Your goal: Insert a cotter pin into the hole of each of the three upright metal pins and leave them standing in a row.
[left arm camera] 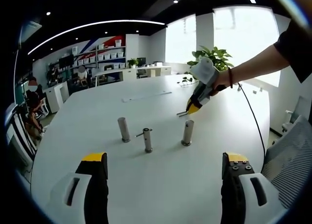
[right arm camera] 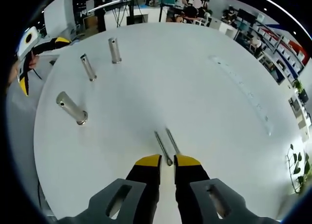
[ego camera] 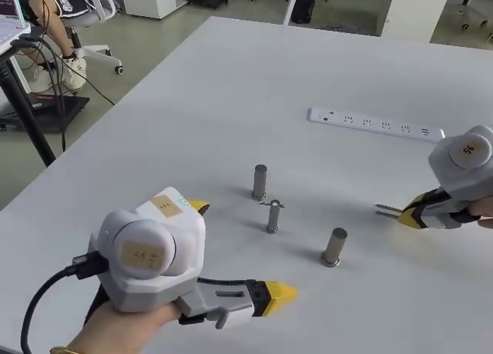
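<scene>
1. We count three upright metal pins on the white surface (ego camera: 192, 100): the left pin (ego camera: 259, 182), the middle pin (ego camera: 273, 217) and the right pin (ego camera: 334, 247). They stand in a slanting row, each apart from the next.
2. We count two cotter pins. The fitted cotter pin (ego camera: 272, 204) sits crosswise through the top of the middle pin. The loose cotter pin (right arm camera: 162, 146) is held off the surface, to the right of the row.
3. The metal pins are smooth, dull grey cylinders with flat tops and a slightly wider foot. The middle one looks the thinnest and the right one the thickest.
4. The loose cotter pin is thin bright wire, its two straight legs lying side by side and pointing out past the yellow tips.
5. The right tongs (right arm camera: 167, 160) are clenched on the loose cotter pin, near the right pin but not touching it.
6. The left tongs (left arm camera: 165, 158) are spread wide with nothing between them, above the surface in front of the row.
7. We count one power strip (ego camera: 375, 125), long, flat and white, lying beyond the row.
</scene>
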Demonstrator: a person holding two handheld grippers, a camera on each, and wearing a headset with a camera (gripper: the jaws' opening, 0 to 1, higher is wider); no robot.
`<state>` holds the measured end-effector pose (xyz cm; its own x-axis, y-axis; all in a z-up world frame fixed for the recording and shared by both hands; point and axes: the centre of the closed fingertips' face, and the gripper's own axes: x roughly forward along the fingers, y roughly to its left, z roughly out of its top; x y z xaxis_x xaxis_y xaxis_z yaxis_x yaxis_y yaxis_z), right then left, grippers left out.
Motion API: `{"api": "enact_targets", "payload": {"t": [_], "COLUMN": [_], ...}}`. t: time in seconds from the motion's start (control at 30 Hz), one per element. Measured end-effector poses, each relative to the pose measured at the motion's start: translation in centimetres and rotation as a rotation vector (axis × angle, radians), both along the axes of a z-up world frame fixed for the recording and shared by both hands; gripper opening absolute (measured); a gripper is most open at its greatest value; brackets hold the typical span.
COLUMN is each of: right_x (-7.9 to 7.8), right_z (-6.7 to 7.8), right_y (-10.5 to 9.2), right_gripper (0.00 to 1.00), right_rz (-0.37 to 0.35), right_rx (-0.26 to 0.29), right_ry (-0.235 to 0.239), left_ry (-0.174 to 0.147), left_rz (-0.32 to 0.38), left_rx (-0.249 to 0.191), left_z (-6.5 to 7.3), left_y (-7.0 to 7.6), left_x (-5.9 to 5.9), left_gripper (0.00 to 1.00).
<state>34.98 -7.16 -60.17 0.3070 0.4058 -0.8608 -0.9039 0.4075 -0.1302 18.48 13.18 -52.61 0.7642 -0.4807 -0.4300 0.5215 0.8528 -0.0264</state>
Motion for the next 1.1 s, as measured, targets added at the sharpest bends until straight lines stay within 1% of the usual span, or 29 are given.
{"api": "enact_targets", "payload": {"t": [0.03,0.27,0.4,0.43,0.53,0.67,0.7,0.73,0.77,0.83,0.97,1.0,1.03,1.1], "right_x": [0.03,-0.04,-0.42,-0.43,-0.64,-0.62,-0.56,-0.53,-0.34,-0.41,-0.62,-0.63,-0.83,-0.39], "right_z": [-0.09,-0.27,-0.58,-0.52,-0.57,-0.57,-0.59,-0.61,-0.65,-0.74,-0.84,-0.82,-0.86,-0.98], "right_y": [-0.03,0.11,0.27,0.45,0.52,0.50,0.48,0.28,0.30,0.29,0.39,0.43,0.50,0.33], "right_gripper": [0.05,0.05,0.05,0.04,0.02,0.01,0.00,0.00,0.00,0.00,0.00,0.00,0.00,0.00], "right_rz": [0.006,0.016,0.025,0.024,0.031,0.024,0.025,0.027,0.073,0.114,0.160,0.200,0.191,0.179], "right_rx": [-0.002,-0.014,-0.026,-0.019,-0.021,-0.031,-0.043,-0.066,-0.100,-0.139,-0.208,-0.230,-0.224,-0.211], "right_ry": [0.010,0.035,0.066,0.069,0.087,0.103,0.100,0.089,0.056,0.037,0.011,-0.010,-0.003,0.004], "left_ry": [0.001,0.005,0.006,0.007,0.009,0.009,0.008,0.008,0.009,0.011,0.011,0.011,0.010,0.011], "left_rz": [-0.001,-0.002,-0.005,-0.006,-0.011,-0.019,-0.020,-0.020,-0.019,-0.016,-0.015,-0.017,-0.018,-0.019], "left_rx": [0.001,0.005,0.006,0.004,0.005,0.010,0.010,0.008,0.005,0.000,-0.009,-0.009,-0.007,-0.006], "left_z": [-0.02,-0.14,-0.17,-0.17,-0.25,-0.32,-0.31,-0.30,-0.30,-0.29,-0.20,-0.20,-0.19,-0.19], "left_y": [0.01,0.02,-0.07,-0.13,-0.29,-0.43,-0.45,-0.45,-0.45,-0.40,-0.48,-0.50,-0.50,-0.46], "left_x": [-0.02,-0.06,-0.08,-0.09,-0.15,-0.24,-0.26,-0.28,-0.30,-0.29,-0.26,-0.28,-0.32,-0.39], "left_gripper": [0.97,0.97,0.97,0.97,0.97,0.96,0.96,0.96,0.96,0.95,0.94,0.94,0.94,0.94]}}
